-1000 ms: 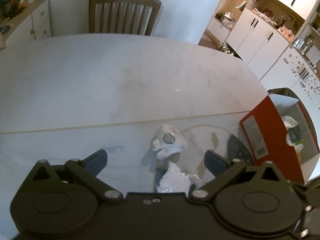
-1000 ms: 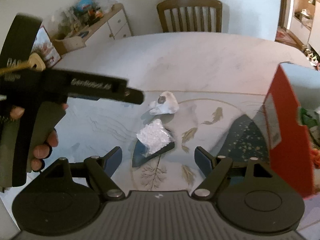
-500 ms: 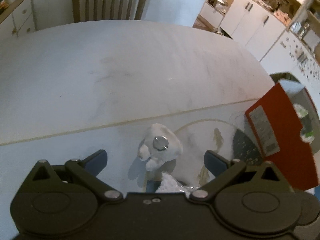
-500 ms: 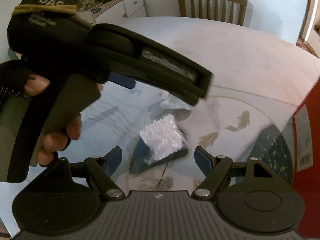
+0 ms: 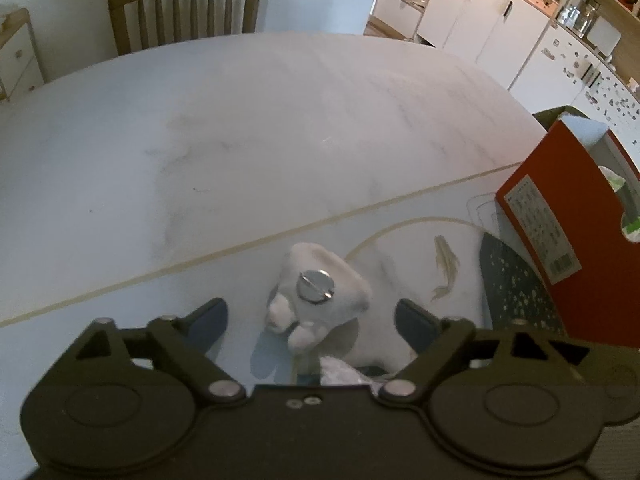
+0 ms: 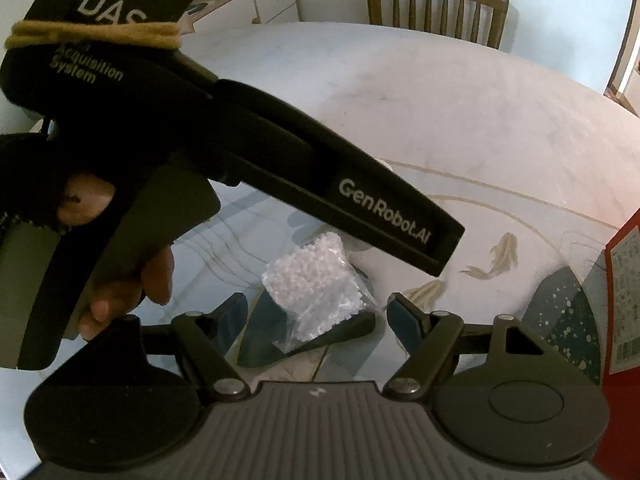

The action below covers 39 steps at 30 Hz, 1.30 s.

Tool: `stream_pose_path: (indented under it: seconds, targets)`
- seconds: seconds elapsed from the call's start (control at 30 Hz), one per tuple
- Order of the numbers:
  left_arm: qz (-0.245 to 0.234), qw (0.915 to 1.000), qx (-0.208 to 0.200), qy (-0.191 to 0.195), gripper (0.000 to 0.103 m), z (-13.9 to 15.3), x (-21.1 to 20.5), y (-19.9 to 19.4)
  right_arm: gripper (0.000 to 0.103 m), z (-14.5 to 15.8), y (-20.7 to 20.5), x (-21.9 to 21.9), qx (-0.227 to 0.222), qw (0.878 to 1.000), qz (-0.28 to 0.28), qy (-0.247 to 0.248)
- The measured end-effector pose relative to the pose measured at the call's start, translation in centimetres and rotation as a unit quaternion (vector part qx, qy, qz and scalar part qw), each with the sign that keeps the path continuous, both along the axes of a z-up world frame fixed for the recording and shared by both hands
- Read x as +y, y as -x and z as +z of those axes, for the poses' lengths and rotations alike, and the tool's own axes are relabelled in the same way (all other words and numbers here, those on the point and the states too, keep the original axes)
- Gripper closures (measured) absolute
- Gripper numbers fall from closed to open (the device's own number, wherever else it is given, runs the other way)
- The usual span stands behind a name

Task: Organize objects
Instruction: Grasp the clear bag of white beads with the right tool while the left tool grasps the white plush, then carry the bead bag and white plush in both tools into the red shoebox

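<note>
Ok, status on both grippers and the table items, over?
Left gripper open, just been closing, straddling the white plush toy, no contact. Right gripper open over the clear bag of white beads. Left tool overhangs the bag.

One white toy (image 5: 320, 292), one bead bag (image 6: 316, 280), one red box (image 5: 560, 208), one chair (image 5: 184, 4).

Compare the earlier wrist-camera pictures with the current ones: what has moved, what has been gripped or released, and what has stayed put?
Both grippers have come down closer to the table. The left gripper now frames the white toy, the right gripper the bag of white beads. Both sets of jaws have just been closing a little, but neither touches its object. Nothing is gripped or released. The toy, bag and red box stayed in place.
</note>
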State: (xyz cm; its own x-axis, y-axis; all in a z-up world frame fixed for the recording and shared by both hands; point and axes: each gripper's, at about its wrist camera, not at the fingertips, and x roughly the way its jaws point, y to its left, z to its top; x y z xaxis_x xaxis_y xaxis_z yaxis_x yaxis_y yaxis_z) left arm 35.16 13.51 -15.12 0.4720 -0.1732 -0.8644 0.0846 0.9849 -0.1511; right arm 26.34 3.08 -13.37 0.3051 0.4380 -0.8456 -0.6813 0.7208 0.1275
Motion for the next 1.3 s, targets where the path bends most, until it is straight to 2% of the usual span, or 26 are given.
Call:
stream_pose_path:
  seconds: [0.23,0.43,0.6,0.77,0.93,1.13,1.3]
  targets:
    - [-0.008,0.9999,-0.012,-0.005,0.029,0.1,-0.1,0.0,0.042,-0.4,0.0,0.3,-0.013,1.0,0.007,0.004]
    - [-0.006,0.9999,-0.016,0.003,0.038,0.1,0.2,0.0,0.049,-0.6,0.2,0.5,-0.025,1.0,0.011,0.014]
    - [-0.003,0.9997,-0.016,0.015,0.051,0.2,0.4,0.1,0.056,-0.7,0.3,0.5,-0.035,0.999,0.006,0.024]
    - [-0.001,0.9996,-0.017,0.022,0.054,0.3,0.6,0.2,0.064,-0.7,0.3,0.2,-0.038,0.999,-0.001,0.034]
    - [0.007,0.9994,-0.014,0.031,0.055,0.5,0.9,0.6,0.076,-0.7,0.3,-0.9,-0.039,0.998,-0.017,0.035]
    - [0.014,0.9991,-0.012,0.037,0.055,0.9,1.0,1.5,0.081,-0.7,0.5,-2.7,-0.035,0.998,-0.033,0.033]
    - [0.02,0.9989,-0.008,0.041,0.055,1.2,1.2,2.5,0.082,-0.5,0.8,-4.3,-0.03,0.998,-0.043,0.032]
